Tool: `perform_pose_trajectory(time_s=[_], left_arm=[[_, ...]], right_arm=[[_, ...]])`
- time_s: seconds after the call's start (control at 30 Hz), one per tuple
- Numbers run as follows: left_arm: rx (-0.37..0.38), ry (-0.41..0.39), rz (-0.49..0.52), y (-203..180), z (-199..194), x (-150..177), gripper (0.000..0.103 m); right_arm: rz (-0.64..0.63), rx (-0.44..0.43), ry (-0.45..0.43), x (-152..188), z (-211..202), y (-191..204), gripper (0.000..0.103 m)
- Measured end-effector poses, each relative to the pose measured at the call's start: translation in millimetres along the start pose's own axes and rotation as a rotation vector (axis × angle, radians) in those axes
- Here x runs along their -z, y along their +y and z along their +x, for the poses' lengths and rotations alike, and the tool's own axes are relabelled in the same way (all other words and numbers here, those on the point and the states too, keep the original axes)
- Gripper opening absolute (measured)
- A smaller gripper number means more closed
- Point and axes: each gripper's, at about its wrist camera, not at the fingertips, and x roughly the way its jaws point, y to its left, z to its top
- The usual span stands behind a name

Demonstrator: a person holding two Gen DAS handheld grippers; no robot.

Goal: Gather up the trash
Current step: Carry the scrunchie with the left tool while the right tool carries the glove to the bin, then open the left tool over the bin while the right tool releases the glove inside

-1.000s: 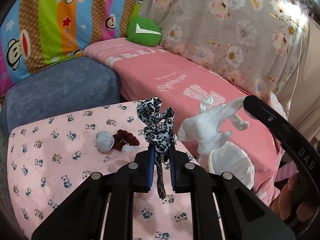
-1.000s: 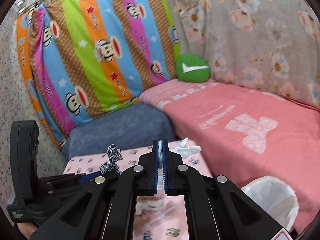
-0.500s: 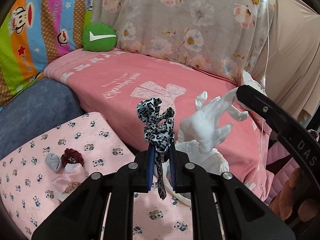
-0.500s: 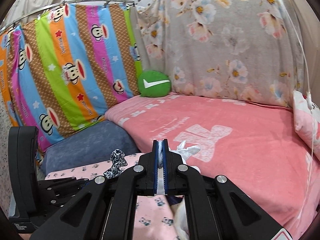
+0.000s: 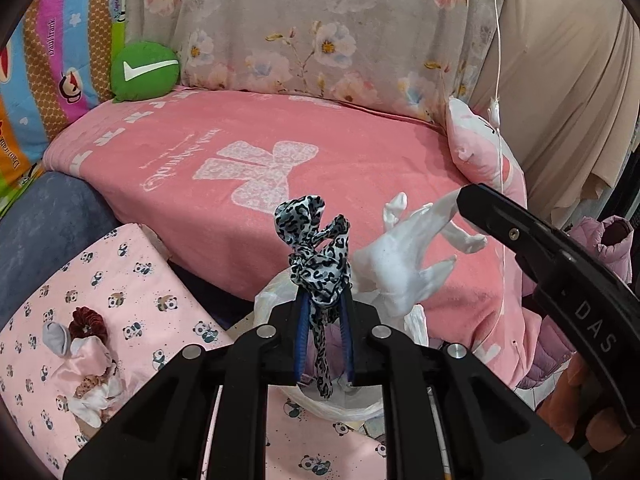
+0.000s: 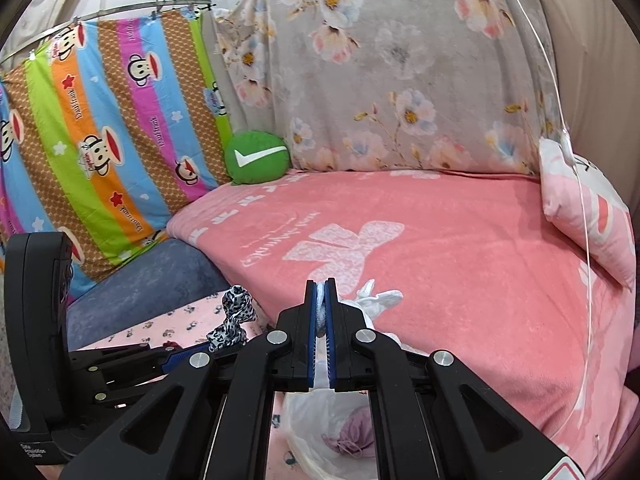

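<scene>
Both grippers swung over bag (image 6: 320, 432) — contents half hidden.

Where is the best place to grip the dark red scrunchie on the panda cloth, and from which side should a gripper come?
Probably from above and the upper right: pinch the exposed ring of the scrunchie on that side. It lies flat, and the grey sock touches its left edge while the pink cloth sits just below, so the upper right arc looks freest.

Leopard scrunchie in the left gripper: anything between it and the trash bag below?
Nothing visible blocks it. The leopard scrunchie hangs in the left gripper, directly over the open white trash bag. The white glove in the right gripper is beside it, not underneath.
</scene>
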Motion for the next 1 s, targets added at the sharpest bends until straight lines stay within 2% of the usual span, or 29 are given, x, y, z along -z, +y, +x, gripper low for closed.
perform_pose_trajectory(time_s=[0.17,0.27,0.33,0.37,0.4,0.47,0.63,1.0], left_arm=[[0.016,0.028,0.028,-17.3,16.8,2.6,0.015],[0.024,0.04,0.035,-23.7,24.5,2.8,0.018],[0.014,0.046,0.032,-25.5,28.8,2.7,0.032],[0.009,0.044,0.027,-24.2,30.4,2.2,0.046],[0.0,0.04,0.022,-24.2,31.0,2.7,0.065],[-0.034,0.011,0.006,-23.1,29.8,3.0,0.079],[-0.051,0.016,0.004,-21.4,33.7,2.2,0.079],[-0.059,0.008,-0.002,-18.7,30.9,2.9,0.079]], right_arm=[[0.028,0.028,0.024,9.1,6.1,-21.9,0.005],[0.039,0.039,0.035,12.4,10.3,-30.2,0.005],[0.045,0.048,0.035,13.6,11.9,-34.2,0.007],[0.05,0.056,0.035,15.0,12.9,-36.7,0.008],[0.055,0.065,0.03,15.9,12.9,-38.8,0.011],[0.065,0.069,0.032,15.0,14.1,-42.3,0.012],[0.08,0.08,0.026,15.0,13.8,-48.7,0.022],[0.065,0.075,0.007,14.0,6.5,-42.1,0.031]])
